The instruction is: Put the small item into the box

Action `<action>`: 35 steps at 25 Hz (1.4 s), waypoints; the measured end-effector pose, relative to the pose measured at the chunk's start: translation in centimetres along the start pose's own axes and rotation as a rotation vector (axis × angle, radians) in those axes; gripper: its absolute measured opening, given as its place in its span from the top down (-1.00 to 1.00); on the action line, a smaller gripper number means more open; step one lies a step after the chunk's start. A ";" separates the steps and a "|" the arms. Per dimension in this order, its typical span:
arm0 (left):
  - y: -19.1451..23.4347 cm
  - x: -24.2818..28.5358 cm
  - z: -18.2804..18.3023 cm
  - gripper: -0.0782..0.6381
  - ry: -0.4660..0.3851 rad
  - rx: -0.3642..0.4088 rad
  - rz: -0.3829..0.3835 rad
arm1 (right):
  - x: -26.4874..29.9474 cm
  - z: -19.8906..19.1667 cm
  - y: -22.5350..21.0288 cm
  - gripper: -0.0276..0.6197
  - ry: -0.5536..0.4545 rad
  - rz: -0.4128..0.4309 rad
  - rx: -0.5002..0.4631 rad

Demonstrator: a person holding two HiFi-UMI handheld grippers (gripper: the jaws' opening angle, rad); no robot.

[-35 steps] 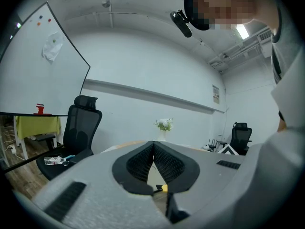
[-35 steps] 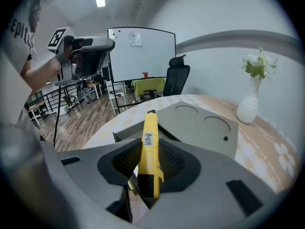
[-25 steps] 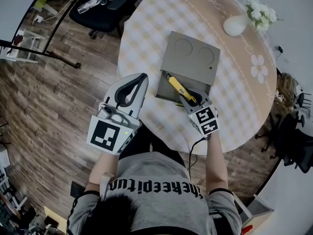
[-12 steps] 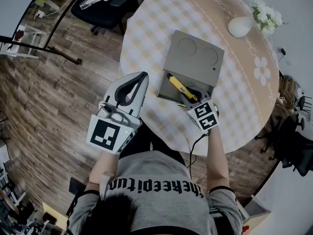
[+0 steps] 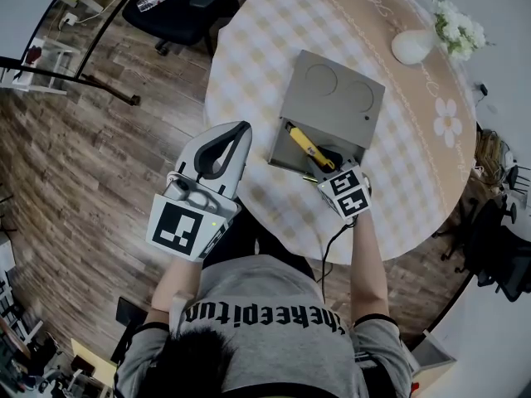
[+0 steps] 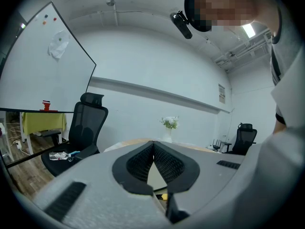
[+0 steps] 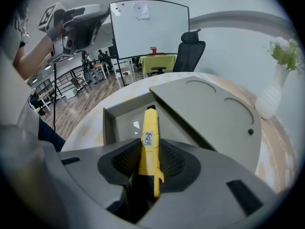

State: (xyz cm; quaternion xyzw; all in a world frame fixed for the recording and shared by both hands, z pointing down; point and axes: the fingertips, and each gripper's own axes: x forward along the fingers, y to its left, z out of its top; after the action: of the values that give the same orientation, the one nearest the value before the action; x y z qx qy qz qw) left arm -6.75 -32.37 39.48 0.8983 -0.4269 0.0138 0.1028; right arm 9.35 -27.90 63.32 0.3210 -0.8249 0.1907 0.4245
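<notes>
A yellow utility knife (image 5: 304, 144) (image 7: 148, 142) is the small item. My right gripper (image 5: 326, 162) (image 7: 147, 155) is shut on its rear end, and its front half pokes out over the open compartment of the grey box (image 5: 275, 145) (image 7: 109, 124). The box lid (image 5: 333, 98) (image 7: 209, 113) lies folded back beyond the compartment. My left gripper (image 5: 241, 129) (image 6: 153, 146) is held up at the table's left edge, off the box, its jaws shut with nothing between them. The right gripper view also catches the left gripper (image 7: 78, 25) raised at upper left.
The box rests on a round table (image 5: 249, 65) with a checked cloth. A white vase with flowers (image 5: 412, 46) (image 7: 269, 98) stands at the far right. A black office chair (image 5: 187, 7) (image 6: 81, 128) and a whiteboard (image 7: 150, 27) lie beyond the table, over wooden floor (image 5: 91, 181).
Almost nothing differs. The right gripper keeps the yellow knife in about the same place over the box, and the left gripper stays where it was.
</notes>
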 end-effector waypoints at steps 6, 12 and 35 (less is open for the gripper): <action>-0.2 -0.1 0.0 0.73 -0.003 -0.002 -0.001 | 0.2 -0.2 0.0 0.53 0.026 -0.014 0.001; -0.7 -0.3 0.2 0.73 -0.004 0.008 -0.002 | -0.3 -0.1 -0.3 0.49 -0.003 -0.026 0.036; -9.5 -0.7 2.3 0.73 -0.043 0.077 -0.119 | -12.4 4.0 0.8 0.90 -0.479 -0.131 0.235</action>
State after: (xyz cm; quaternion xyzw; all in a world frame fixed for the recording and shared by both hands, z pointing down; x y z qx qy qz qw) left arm -0.01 -26.39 35.53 0.9255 -0.3740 0.0048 0.0597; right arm 11.83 -25.15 50.81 0.4567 -0.8515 0.1756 0.1885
